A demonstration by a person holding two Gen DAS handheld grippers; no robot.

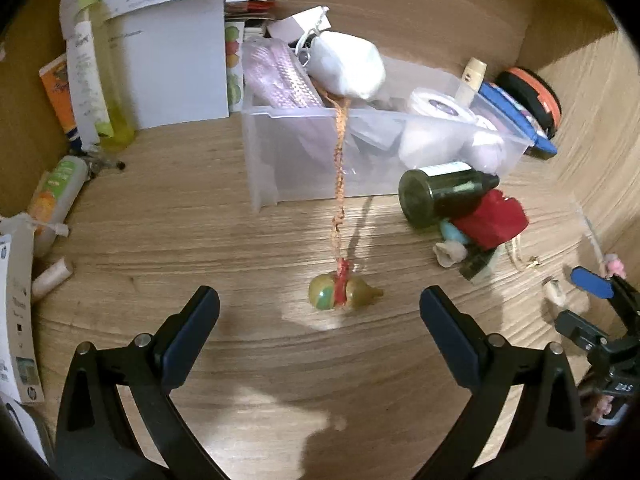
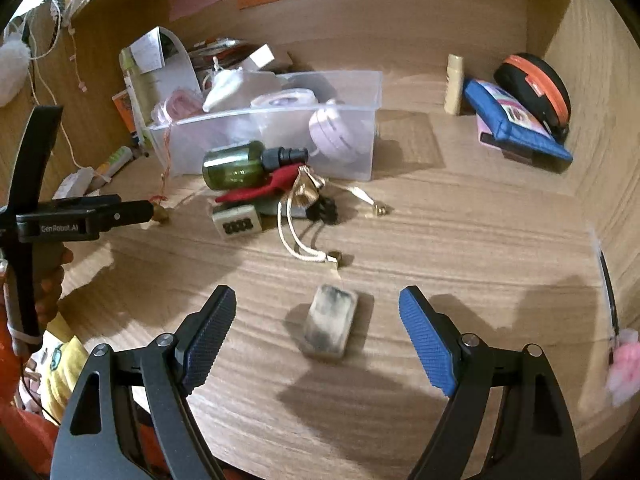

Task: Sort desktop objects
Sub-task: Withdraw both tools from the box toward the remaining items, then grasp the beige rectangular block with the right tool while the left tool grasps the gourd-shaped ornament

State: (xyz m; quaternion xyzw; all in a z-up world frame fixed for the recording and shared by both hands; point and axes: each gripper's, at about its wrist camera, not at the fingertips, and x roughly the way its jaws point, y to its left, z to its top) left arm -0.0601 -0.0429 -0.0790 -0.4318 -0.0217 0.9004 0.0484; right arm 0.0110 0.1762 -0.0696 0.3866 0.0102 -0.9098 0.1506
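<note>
- The left tool (image 1: 320, 304) is hanging released over the wooden table (image 1: 240, 248), its two dark fingers standing wide with nothing between the pads.
- Just ahead of it, a small green-and-yellow round charm with a red tie (image 1: 340, 294) is lying on the table, joined to a long orange braided cord (image 1: 340, 168) that is running up over the wall of the clear plastic bin (image 1: 312, 152). The cord is probably trailing because only its far end is sitting inside the bin.
- The right tool (image 2: 318, 320) is likewise released, its blue ribbed pads spread either side of a small smudged whitish rectangular eraser (image 2: 330, 326) lying flat on the table; the pads are not touching it. By my reading, this wide stance is lining up a grasp across the eraser's short sides.
- Behind it, a dark green glass bottle with a black cap (image 2: 244, 166) is resting on its side on a heap of red cloth (image 2: 264, 190), cream cords and a small stamp-like block, just in front of the bin.
- The bin is already holding white rolls and pouches, so it is seemingly serving as the sorting container.
- A blue zipped pouch (image 2: 520, 120) and an orange-and-black round case (image 2: 536, 88) are leaning in the far corner, well apart.
</note>
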